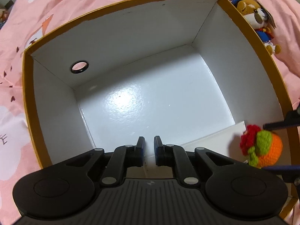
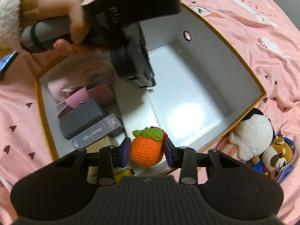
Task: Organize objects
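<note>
A crocheted orange toy [image 2: 146,150] with a green and red top is pinched between the pads of my right gripper [image 2: 147,141], which is shut on it just above the near rim of a yellow-edged box [image 2: 234,56]. In the left wrist view that toy [image 1: 266,148] hangs at the right edge between the right gripper's fingers [image 1: 277,126]. My left gripper [image 1: 149,140] points straight down into the box's bare white compartment [image 1: 150,97], shut, with nothing between its pads. From the right wrist view a hand [image 2: 56,18] holds the left gripper [image 2: 148,82] over the box.
The box's left compartment holds several small boxes [image 2: 88,120] and pink items [image 2: 76,97], behind a white divider [image 1: 215,136]. A bear plush in a blue cap [image 2: 279,155] and a white plush [image 2: 253,136] lie outside the box on the pink bedsheet [image 2: 253,28].
</note>
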Demonstrator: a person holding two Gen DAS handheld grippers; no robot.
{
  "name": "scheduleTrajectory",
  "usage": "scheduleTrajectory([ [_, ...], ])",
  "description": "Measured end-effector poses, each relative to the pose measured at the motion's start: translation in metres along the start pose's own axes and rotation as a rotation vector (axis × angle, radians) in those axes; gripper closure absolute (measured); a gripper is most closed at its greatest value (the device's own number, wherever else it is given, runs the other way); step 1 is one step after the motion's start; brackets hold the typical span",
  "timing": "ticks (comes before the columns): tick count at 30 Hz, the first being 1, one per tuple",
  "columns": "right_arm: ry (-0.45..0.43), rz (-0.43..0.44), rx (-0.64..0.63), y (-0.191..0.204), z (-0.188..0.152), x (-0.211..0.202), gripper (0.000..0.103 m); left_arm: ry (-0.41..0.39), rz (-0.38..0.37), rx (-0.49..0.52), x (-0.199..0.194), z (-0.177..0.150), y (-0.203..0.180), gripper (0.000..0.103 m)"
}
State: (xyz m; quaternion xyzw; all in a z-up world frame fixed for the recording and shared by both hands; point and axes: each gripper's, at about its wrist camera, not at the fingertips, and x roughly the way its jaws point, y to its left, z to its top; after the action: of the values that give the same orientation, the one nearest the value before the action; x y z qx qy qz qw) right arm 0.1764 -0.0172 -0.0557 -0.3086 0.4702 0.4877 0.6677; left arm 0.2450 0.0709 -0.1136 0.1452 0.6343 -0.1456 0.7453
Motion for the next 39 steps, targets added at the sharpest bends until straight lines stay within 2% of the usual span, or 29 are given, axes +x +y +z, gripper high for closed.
scheduleTrajectory([
  [5,0.006,-0.021,0.002,-0.005,0.000,0.000,0.063,0.048,0.022,-0.078,0.004,0.003,0.004,0.092],
  [9,0.020,0.019,0.013,-0.006,0.003,0.001,0.063,0.072,0.083,-0.128,0.012,0.003,0.001,0.092],
  [13,0.035,0.081,0.048,-0.009,0.004,0.002,0.063,0.078,0.125,-0.138,0.014,-0.001,0.000,0.094],
  [18,0.076,0.093,0.042,-0.005,0.006,0.012,0.063,0.078,0.153,-0.124,0.013,-0.007,0.000,0.097],
  [26,0.112,0.110,0.093,-0.002,0.013,0.023,0.063,0.008,0.124,-0.071,0.009,-0.021,-0.002,0.096],
  [29,0.127,0.106,0.111,-0.002,0.015,0.024,0.063,-0.021,0.094,-0.098,0.004,-0.026,0.001,0.091],
  [35,0.140,0.102,0.124,0.001,0.016,0.025,0.062,-0.048,0.076,-0.115,-0.003,-0.035,0.003,0.090],
  [37,0.147,0.101,0.128,0.002,0.016,0.025,0.062,-0.056,0.075,-0.117,-0.007,-0.034,-0.003,0.090],
  [39,0.148,0.101,0.132,0.003,0.016,0.023,0.062,-0.065,0.072,-0.121,-0.009,-0.024,0.009,0.090],
])
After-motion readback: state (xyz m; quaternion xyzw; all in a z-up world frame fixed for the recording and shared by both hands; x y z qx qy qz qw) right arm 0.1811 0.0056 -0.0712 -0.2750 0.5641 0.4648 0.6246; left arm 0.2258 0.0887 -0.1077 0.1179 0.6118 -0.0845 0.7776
